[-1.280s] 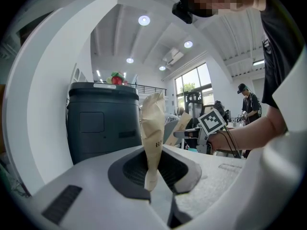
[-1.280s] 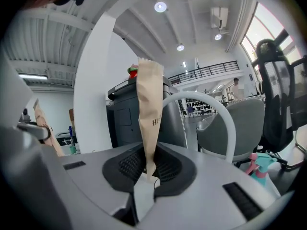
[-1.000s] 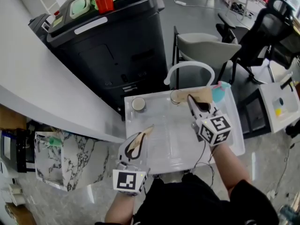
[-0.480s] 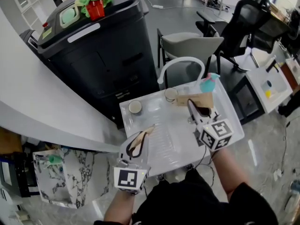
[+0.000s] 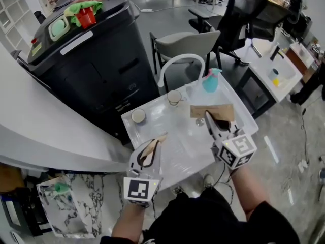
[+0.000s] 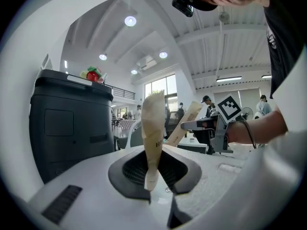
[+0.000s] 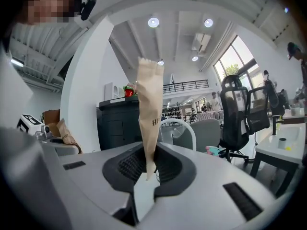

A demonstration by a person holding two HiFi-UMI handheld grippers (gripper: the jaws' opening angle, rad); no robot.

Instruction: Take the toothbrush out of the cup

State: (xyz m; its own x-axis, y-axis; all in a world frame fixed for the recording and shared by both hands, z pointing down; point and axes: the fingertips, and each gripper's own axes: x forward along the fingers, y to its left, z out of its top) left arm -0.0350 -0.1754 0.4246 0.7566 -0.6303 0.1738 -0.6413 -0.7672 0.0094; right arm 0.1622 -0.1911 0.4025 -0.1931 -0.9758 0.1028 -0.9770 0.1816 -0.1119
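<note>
- Far left: black bin [image 5: 91, 60] beside the white counter, with green and red items on its lid, too small to identify.
- Left gripper [image 5: 154, 147], [image 6: 153, 176]: jaws almost together, pinched on a brown paper strip [image 5: 158, 140], [image 6: 154, 128]. The strip stands up out of the jaws; printing on it begins with "H".
- White tabletop [image 5: 177, 146]: both grippers are over its near half. Two small round cups [image 5: 137, 116], [image 5: 174, 96] stand toward its far left edge, apart from each other.
- Curved white chair back [image 5: 180, 62] just behind the table.
- Right gripper [image 5: 207, 117], [image 7: 148, 169]: jaws likewise nearly closed, clamped on a brown paper packet [image 5: 218, 110], [image 7: 149, 109]. In the head view it lies crosswise above the table's right half.
- Teal container [image 5: 210, 83] at the table's far edge, beyond the packet and clear of both grippers. A slim piece rises from its top; I cannot tell whether that is the toothbrush.
- Black office chair [image 5: 244, 14] farther right.
</note>
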